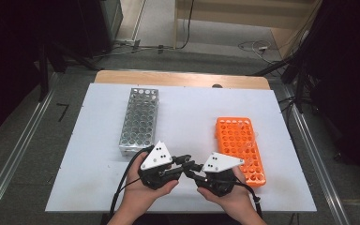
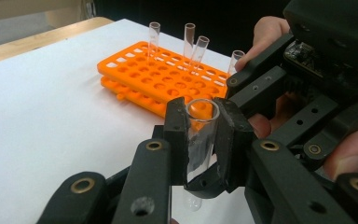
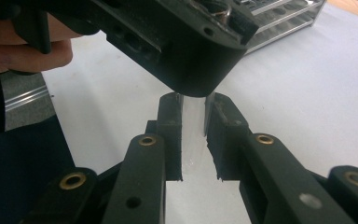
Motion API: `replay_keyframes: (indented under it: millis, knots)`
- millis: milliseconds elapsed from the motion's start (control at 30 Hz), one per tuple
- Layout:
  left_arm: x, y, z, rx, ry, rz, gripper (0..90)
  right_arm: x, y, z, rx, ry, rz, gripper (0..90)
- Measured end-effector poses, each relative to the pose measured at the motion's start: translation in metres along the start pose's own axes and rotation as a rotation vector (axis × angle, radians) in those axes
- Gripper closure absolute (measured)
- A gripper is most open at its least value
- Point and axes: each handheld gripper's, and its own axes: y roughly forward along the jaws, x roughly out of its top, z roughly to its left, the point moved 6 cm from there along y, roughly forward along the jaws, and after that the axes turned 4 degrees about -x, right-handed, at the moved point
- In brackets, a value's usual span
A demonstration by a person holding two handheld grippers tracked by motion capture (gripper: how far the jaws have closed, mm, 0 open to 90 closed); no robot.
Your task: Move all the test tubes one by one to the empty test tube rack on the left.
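Right now both grippers — left gripper (image 2: 200, 140), right gripper (image 3: 193, 135) — pinch one clear glass test tube (image 2: 199, 135); opposed pulling could crack it, away from orange plastic rack (image 2: 168, 79).

A clear glass test tube (image 2: 200, 135) — empty, open mouth up — stands upright. It hangs above the white worktop (image 1: 187, 117), near its front edge, roughly mid-width.

High view overhead, gripper views close, sharing test tube (image 2: 200, 135)

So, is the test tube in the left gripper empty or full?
Empty: the test tube looks clear through, its open mouth up, between the left gripper pads.
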Motion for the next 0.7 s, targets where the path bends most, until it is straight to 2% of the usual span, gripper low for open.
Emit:
replay_keyframes:
  millis: [67,100,167,233,300,367,533,633,700]
  knots:
    - [0.001,-0.001,0.000,0.003,0.004,-0.001,76.4,0.000,-0.001,0.000,0.017,-0.001,0.000,64.1]
    - [0.001,-0.002,0.001,0.006,0.006,-0.004,76.4,0.000,-0.001,0.000,0.017,-0.001,0.000,64.1]
    - [0.003,-0.004,0.002,0.007,0.002,-0.008,76.4,-0.001,-0.002,0.000,0.029,-0.015,0.001,58.1]
    - [0.004,-0.007,0.005,0.017,-0.006,-0.018,76.4,-0.001,-0.005,-0.001,0.035,-0.007,-0.014,47.6]
    - [0.004,-0.009,0.007,0.023,-0.008,-0.019,76.4,0.000,-0.006,-0.002,0.040,-0.002,-0.020,44.7]
    - [0.005,-0.012,0.009,0.034,-0.016,-0.026,76.4,0.001,-0.011,-0.005,0.048,0.010,-0.038,34.0]
    - [0.006,-0.018,0.016,0.052,-0.026,-0.027,76.4,0.003,-0.022,-0.014,0.020,0.019,-0.065,17.4]
    - [0.007,-0.022,0.021,0.065,-0.030,-0.026,76.4,0.003,-0.031,-0.024,0.010,0.050,-0.086,7.7]
    - [0.008,-0.024,0.024,0.071,-0.036,-0.036,76.4,0.003,-0.038,-0.031,0.002,0.055,-0.095,6.1]
